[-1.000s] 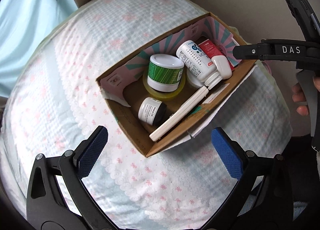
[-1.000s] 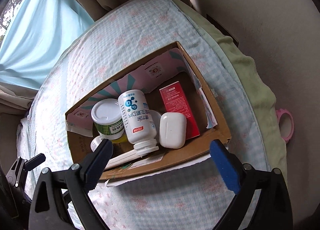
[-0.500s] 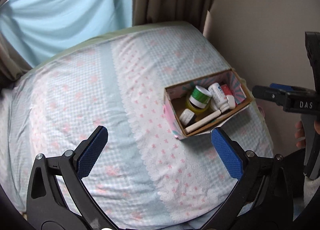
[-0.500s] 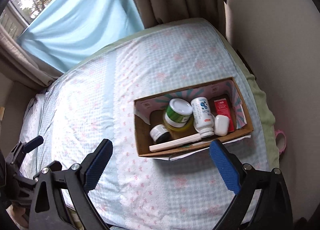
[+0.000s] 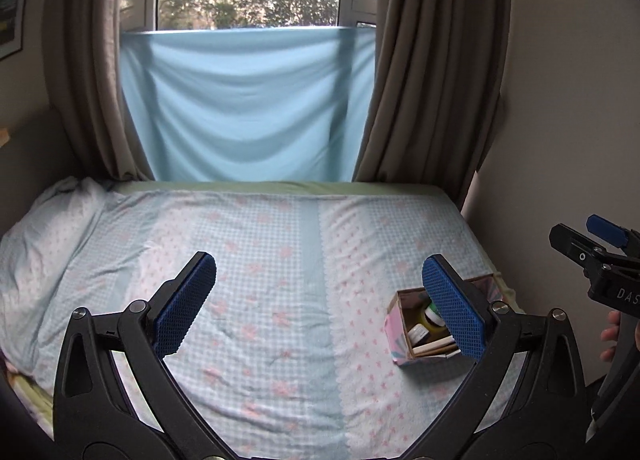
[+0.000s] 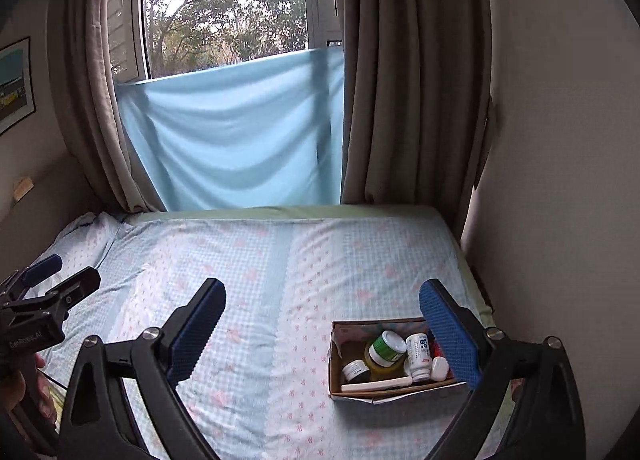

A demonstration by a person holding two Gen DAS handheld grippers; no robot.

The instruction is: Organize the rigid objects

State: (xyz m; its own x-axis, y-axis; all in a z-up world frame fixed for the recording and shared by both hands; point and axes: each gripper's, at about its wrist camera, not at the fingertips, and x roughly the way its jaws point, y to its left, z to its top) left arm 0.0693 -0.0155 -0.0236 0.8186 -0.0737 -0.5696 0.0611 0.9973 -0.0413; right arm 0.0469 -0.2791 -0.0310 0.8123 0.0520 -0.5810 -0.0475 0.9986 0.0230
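Left wrist view: the left hand-held gripper (image 5: 320,300) is hovering above the bed (image 5: 280,300), its blue pads spread wide and gripping nothing. The cardboard box (image 5: 400,344) is sitting on the bed at the near right, partly hidden behind the right pad. Inside it, a green-lidded jar (image 5: 433,316), a small dark jar (image 5: 418,334) and a long white stick (image 5: 434,345) are showing. The right hand-held gripper (image 5: 600,244) is appearing at the right edge; whether it is spread cannot be told here.

Right wrist view: the right hand-held gripper (image 6: 322,324) is hanging over the bed, pads wide apart and empty. The box is lying near right, holding the green-lidded jar, the small dark jar, a white bottle (image 6: 418,354), a white case (image 6: 439,368) and the stick along its near wall. A blue cloth (image 6: 240,132) is hanging across the far window.
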